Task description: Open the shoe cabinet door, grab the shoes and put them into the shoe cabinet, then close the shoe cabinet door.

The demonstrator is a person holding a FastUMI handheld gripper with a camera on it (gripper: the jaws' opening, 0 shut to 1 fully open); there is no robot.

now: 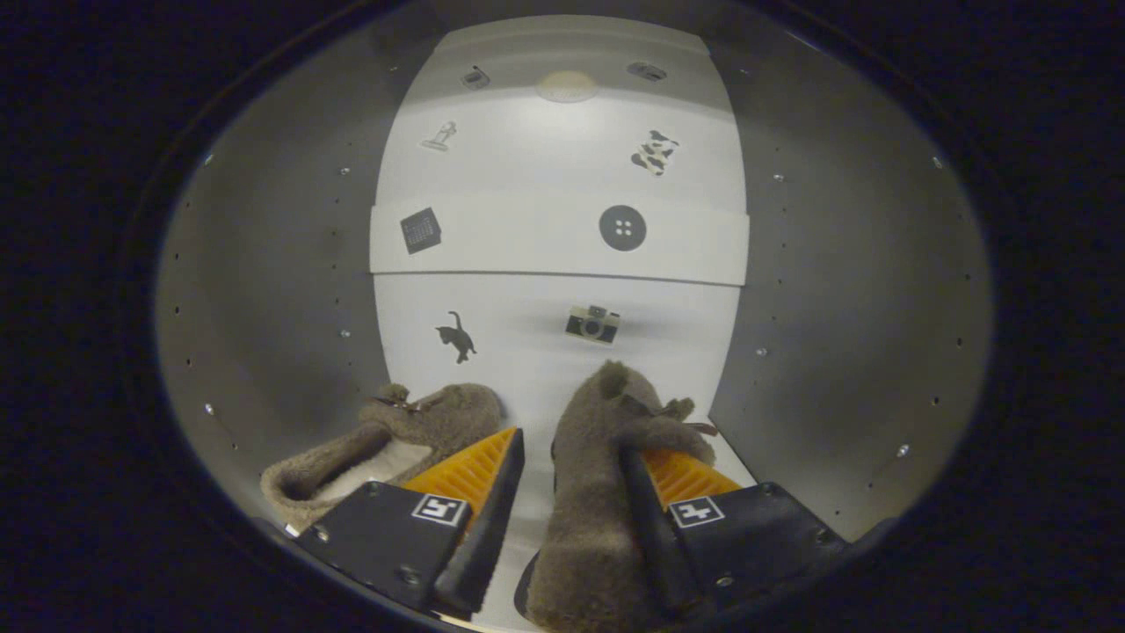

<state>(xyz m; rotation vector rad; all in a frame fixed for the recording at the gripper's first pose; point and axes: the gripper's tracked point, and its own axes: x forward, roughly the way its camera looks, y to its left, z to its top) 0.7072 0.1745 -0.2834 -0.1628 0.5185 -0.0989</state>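
I am looking into the white shoe cabinet (562, 167). Two furry brown slippers lie on its floor. The left slipper (413, 426) rests upright with its pale lining showing, just past my left finger and partly behind it. The right slipper (598, 475) stands tilted on its side between my fingers and leans on the right finger (677, 475). A strip of white floor shows between this slipper and the left finger (475, 475). My gripper (571, 444) is open, with only one finger touching the slipper.
A white shelf (527, 251) crosses the cabinet above the slippers. Grey side walls (281, 290) with rows of small holes close in on both sides. Small stickers dot the back panel (527, 334).
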